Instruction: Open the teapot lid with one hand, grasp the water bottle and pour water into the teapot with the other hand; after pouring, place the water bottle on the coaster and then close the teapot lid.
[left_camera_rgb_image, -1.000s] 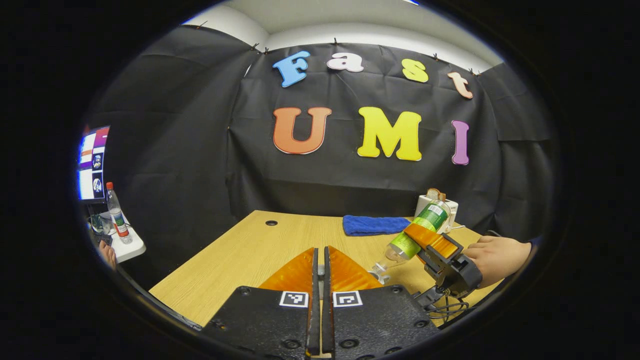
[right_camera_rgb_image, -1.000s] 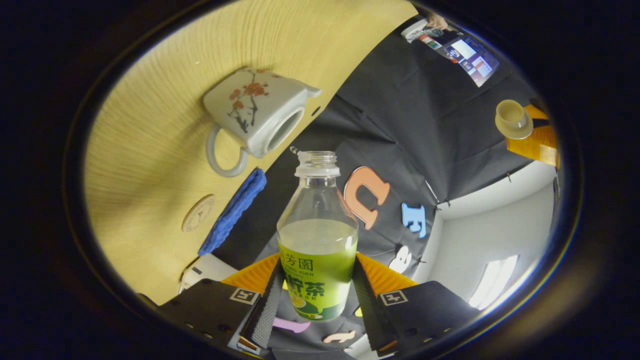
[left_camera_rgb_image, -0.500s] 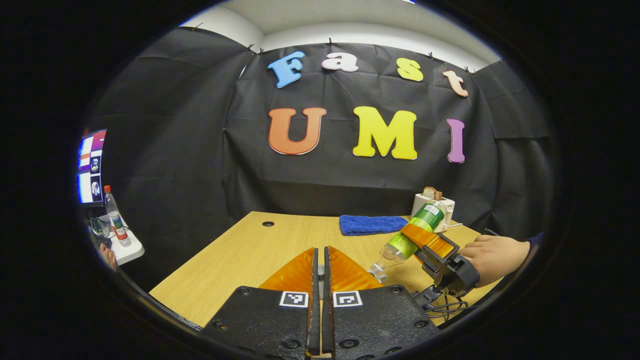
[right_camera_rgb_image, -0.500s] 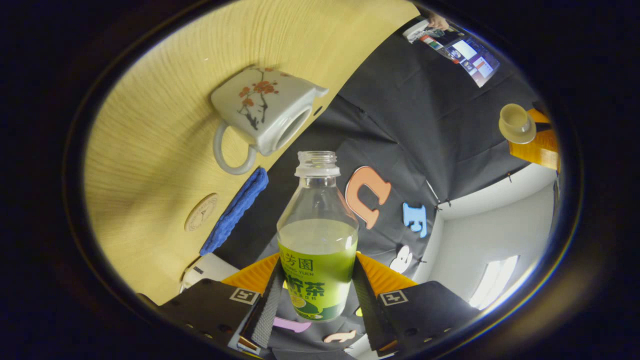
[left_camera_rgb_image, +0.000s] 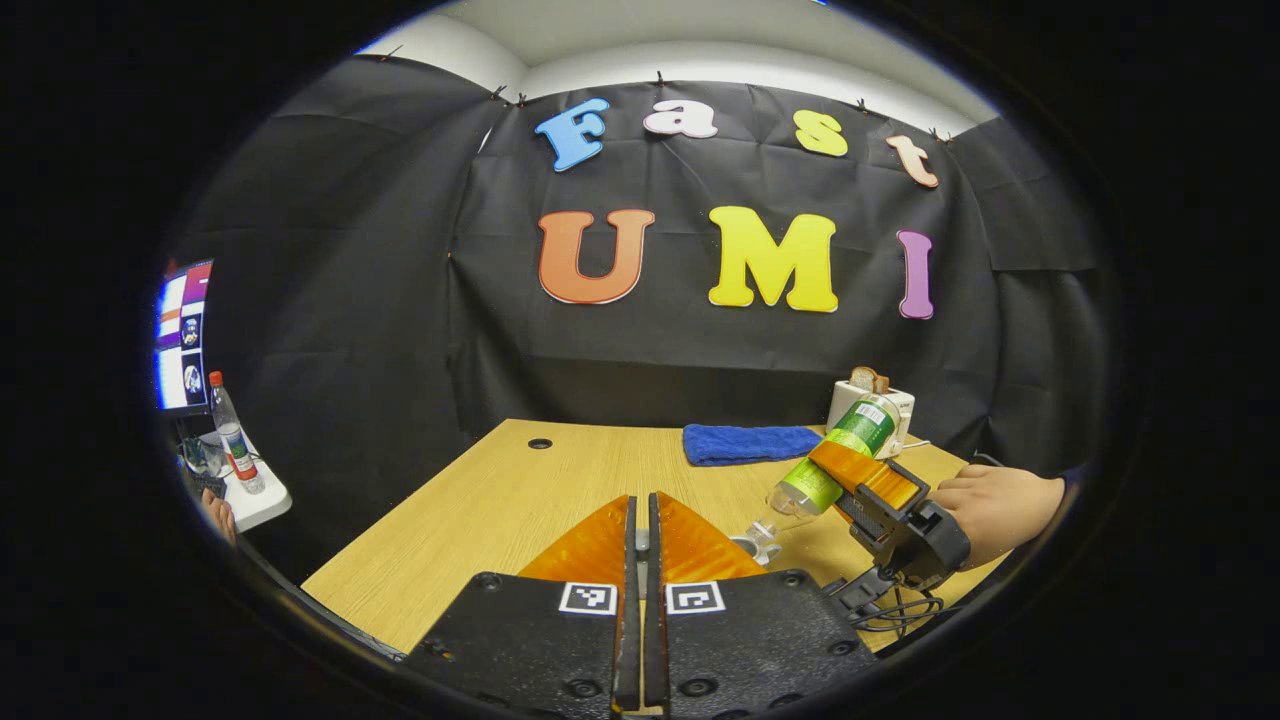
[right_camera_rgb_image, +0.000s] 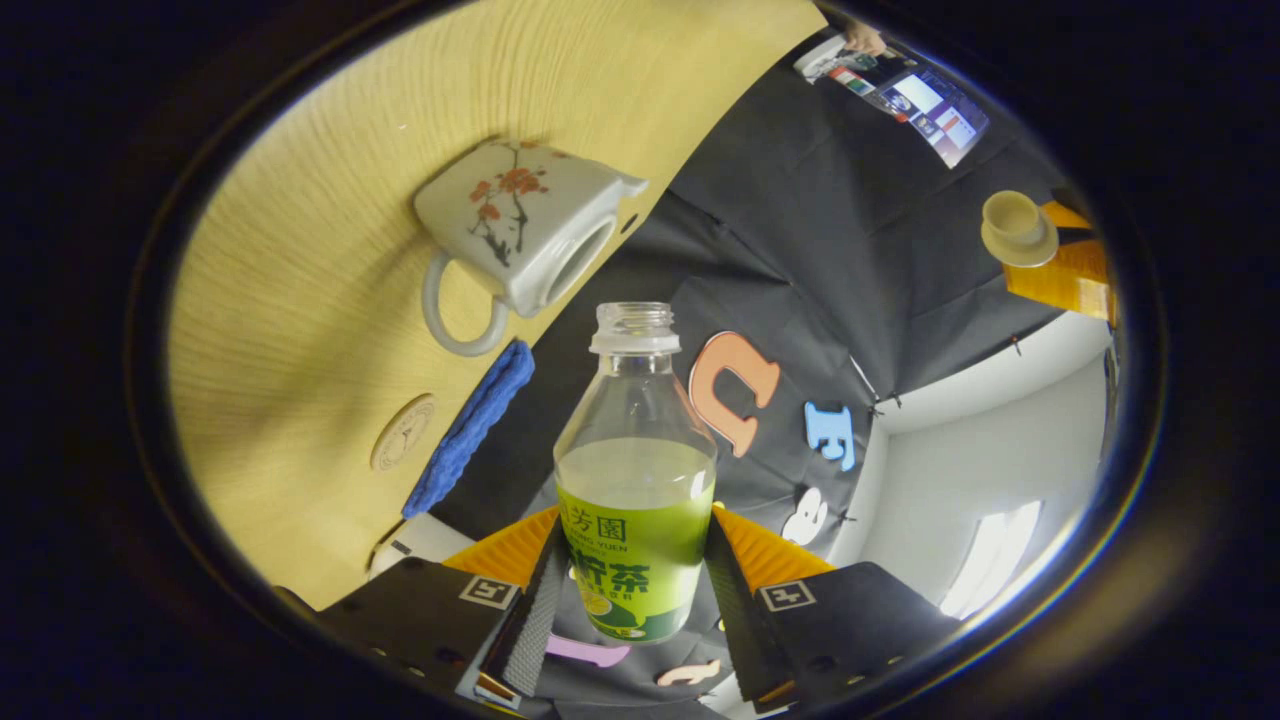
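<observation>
R gripper clamps tilted, uncapped, part-full water bottle nr lidless teapot; L gripper fingers together.

A light wooden table with a round cable hole is enclosed by black cloth walls, above which a white wall and ceiling are seen, and a lit monitor stands at the side.
</observation>
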